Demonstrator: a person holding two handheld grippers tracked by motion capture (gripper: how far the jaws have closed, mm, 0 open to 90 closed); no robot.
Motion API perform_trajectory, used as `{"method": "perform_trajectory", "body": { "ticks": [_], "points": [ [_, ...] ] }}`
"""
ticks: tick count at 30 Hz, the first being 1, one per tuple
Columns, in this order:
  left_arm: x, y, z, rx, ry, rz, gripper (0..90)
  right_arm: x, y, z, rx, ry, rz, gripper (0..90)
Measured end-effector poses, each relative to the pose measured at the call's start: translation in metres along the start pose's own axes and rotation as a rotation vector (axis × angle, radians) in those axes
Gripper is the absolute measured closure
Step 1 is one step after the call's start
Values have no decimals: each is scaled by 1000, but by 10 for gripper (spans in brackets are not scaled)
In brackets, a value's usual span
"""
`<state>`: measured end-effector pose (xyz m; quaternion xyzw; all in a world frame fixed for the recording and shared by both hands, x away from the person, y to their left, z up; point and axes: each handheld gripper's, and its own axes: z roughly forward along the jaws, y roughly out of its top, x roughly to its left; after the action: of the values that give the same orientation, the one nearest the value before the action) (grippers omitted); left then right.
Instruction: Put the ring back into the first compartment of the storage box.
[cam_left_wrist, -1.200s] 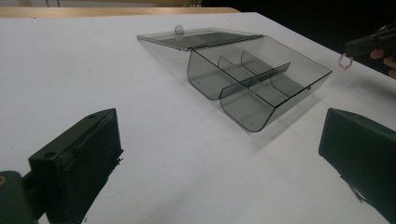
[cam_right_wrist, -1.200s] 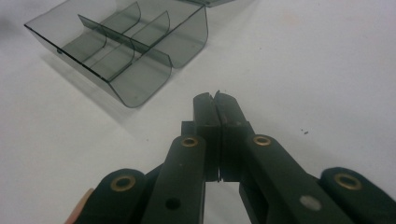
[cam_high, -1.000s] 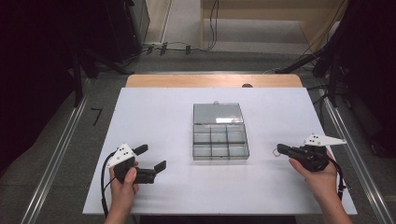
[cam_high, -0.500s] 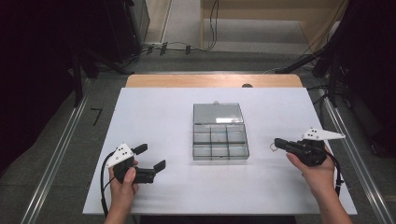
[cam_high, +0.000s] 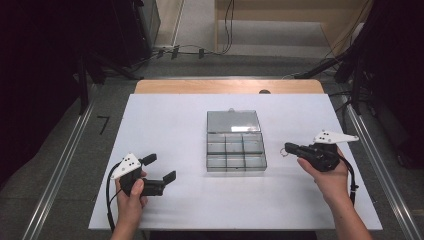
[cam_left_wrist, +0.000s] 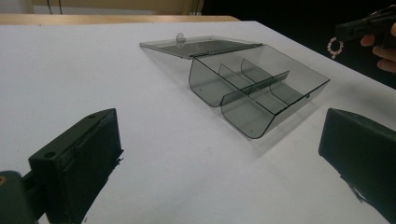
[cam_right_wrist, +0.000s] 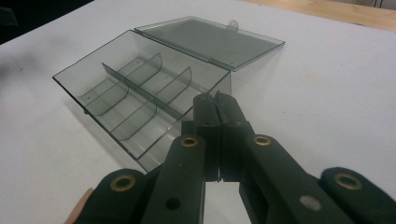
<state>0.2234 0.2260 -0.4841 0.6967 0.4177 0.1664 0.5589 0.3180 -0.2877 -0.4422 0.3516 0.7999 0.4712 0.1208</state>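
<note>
A clear grey compartment box (cam_high: 235, 150) lies open in the middle of the white table (cam_high: 170, 125), its lid (cam_high: 233, 121) flat behind it. The box (cam_left_wrist: 261, 88) has nothing in its compartments. My right gripper (cam_high: 289, 148) hovers just right of the box, shut on a small beaded ring (cam_high: 283, 153) that hangs from its tip. From the left gripper view the ring (cam_left_wrist: 334, 46) dangles under the right gripper (cam_left_wrist: 364, 28). In the right gripper view the shut jaws (cam_right_wrist: 215, 100) point at the box (cam_right_wrist: 135, 93). My left gripper (cam_high: 160, 168) rests open at the front left, nothing between its jaws.
A wooden strip (cam_high: 225, 86) borders the table's far edge. Metal rails (cam_high: 60, 165) run along both sides, and cables lie on the floor behind. Bare table surface surrounds the box.
My right gripper has moved left toward the box and risen a little, with the ring in it. The left gripper has stayed where it was.
</note>
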Motion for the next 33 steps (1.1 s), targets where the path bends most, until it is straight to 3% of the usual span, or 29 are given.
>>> {"method": "perform_trajectory", "body": {
  "ticks": [33],
  "points": [
    [0, 0, 1, 1, -3, 0, 0, 18, 30, 33, -9, 55, -34, 870]
  ]
}}
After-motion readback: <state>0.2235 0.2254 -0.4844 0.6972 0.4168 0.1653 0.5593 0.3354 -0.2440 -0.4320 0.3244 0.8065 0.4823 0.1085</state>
